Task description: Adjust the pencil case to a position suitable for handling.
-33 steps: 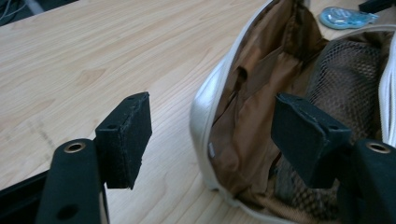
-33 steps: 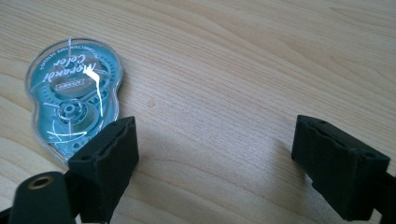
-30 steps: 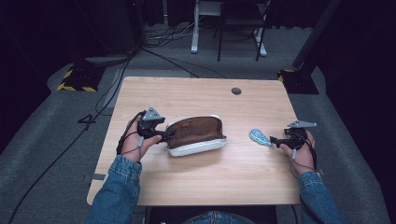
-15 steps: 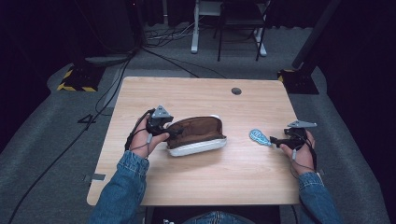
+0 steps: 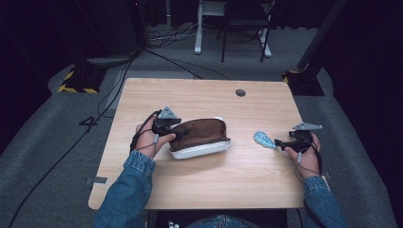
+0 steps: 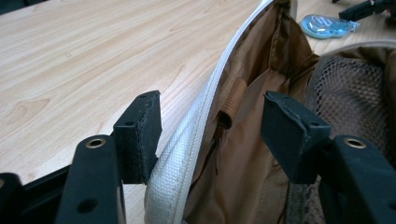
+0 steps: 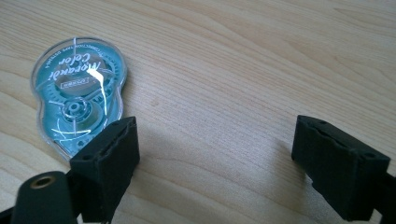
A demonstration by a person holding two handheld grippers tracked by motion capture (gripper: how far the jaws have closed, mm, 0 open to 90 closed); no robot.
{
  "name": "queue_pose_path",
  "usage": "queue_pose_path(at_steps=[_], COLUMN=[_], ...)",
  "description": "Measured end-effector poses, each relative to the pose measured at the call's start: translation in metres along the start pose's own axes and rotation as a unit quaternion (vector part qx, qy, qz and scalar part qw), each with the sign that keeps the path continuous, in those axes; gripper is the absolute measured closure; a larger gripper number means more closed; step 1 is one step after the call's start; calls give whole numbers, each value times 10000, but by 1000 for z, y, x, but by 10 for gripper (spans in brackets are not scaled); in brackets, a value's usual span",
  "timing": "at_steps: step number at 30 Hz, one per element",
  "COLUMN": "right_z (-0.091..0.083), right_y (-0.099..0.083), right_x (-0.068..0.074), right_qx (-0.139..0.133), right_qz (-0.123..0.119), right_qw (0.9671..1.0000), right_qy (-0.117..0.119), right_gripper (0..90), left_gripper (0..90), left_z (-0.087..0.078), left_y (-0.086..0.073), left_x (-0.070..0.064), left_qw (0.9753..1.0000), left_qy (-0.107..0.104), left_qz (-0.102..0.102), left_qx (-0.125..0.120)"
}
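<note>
Left tongs (image 6: pixel 212 135) gape astride the pouch (image 5: pixel 202 137) rim—right tongs (image 7: pixel 215 172) (also open) beside the tape dispenser (image 7: pixel 79 95).

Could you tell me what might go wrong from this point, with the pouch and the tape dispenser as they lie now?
1. The left gripper is open astride the pouch's white zipper edge; closing could pinch the inner lining too, or the soft edge may slip out.
2. The right gripper is open with the blue tape dispenser beside one jaw, not between them; closing now would probably miss it or nudge it across the smooth table.
</note>
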State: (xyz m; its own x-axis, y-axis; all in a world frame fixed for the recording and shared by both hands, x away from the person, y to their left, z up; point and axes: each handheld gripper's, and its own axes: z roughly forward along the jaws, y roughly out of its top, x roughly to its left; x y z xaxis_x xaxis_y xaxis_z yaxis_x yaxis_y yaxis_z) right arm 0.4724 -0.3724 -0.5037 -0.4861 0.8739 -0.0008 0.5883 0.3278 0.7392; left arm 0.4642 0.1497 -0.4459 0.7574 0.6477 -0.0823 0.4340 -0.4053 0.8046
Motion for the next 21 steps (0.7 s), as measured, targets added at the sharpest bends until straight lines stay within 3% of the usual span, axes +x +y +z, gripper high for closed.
queue_pose_path(at_steps=[3,4,9,21], right_z=[0,0,0,0], right_y=[0,0,0,0], right_x=[0,0,0,0], right_qx=[0,0,1,-1], right_qz=[0,-1,-1,-4], right_qw=[10000,10000,10000,10000], right_qy=[1,1,0,3], right_gripper=[152,152,152,153], left_gripper=[380,378,371,380], left_z=[6,10,19,32], left_y=[0,-1,-2,-6], left_x=[1,0,3,8], left_qw=[9999,9998,9991,9981], left_qy=[-91,-128,-112,-217], left_qz=[48,-31,9,-36], left_qx=[99,163,406,583])
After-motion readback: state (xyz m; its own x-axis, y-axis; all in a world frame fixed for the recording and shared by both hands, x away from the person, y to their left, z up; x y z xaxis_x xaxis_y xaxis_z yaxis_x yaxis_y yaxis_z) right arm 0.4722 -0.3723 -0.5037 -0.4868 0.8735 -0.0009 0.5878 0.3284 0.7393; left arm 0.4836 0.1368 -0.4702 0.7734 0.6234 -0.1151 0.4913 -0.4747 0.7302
